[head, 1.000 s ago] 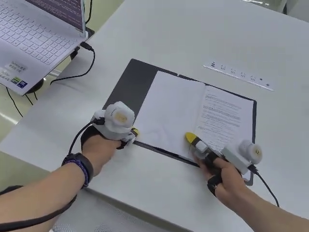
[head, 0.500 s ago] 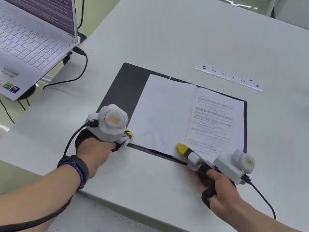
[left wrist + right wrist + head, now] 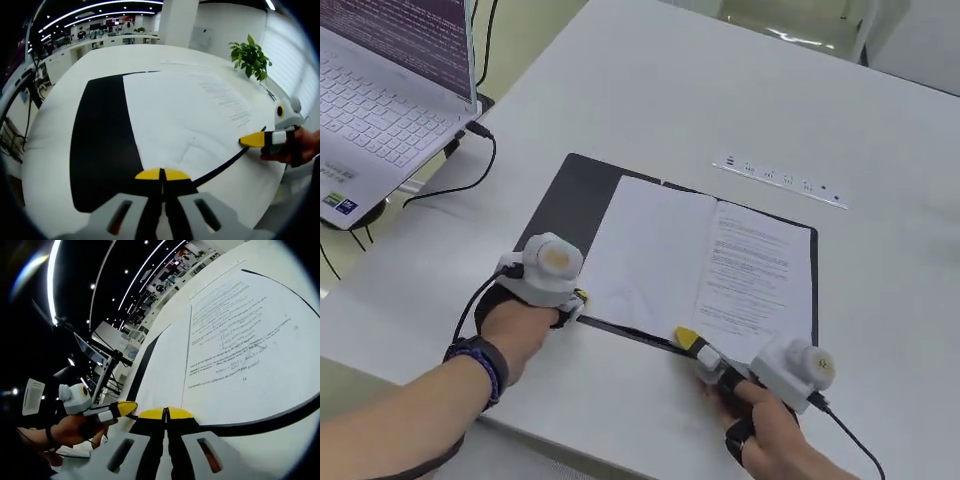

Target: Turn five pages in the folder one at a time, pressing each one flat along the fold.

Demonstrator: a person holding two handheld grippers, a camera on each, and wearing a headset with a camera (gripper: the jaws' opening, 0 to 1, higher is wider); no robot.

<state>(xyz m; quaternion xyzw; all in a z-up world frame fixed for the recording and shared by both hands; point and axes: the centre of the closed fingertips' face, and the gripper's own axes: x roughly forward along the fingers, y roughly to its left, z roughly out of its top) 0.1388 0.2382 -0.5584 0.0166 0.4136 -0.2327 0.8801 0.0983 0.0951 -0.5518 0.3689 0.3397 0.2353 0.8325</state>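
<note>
Currently the folder (image 3: 570, 200) lies open on the white table (image 3: 720, 90), blank page (image 3: 650, 250) on the left and printed page (image 3: 760, 270) on the right, with a laptop (image 3: 380, 110) at 10 o'clock from it. The left hand-held gripper (image 3: 578, 297) sits at the folder's 8 o'clock edge, jaws pressed together, yellow tips meeting with nothing between them. The right hand-held gripper (image 3: 686, 337) sits at the 6 o'clock edge by the fold (image 3: 702, 265), jaws likewise closed and empty.

Head cam above; low cams prob. share folder (image 3: 570, 200).
</note>
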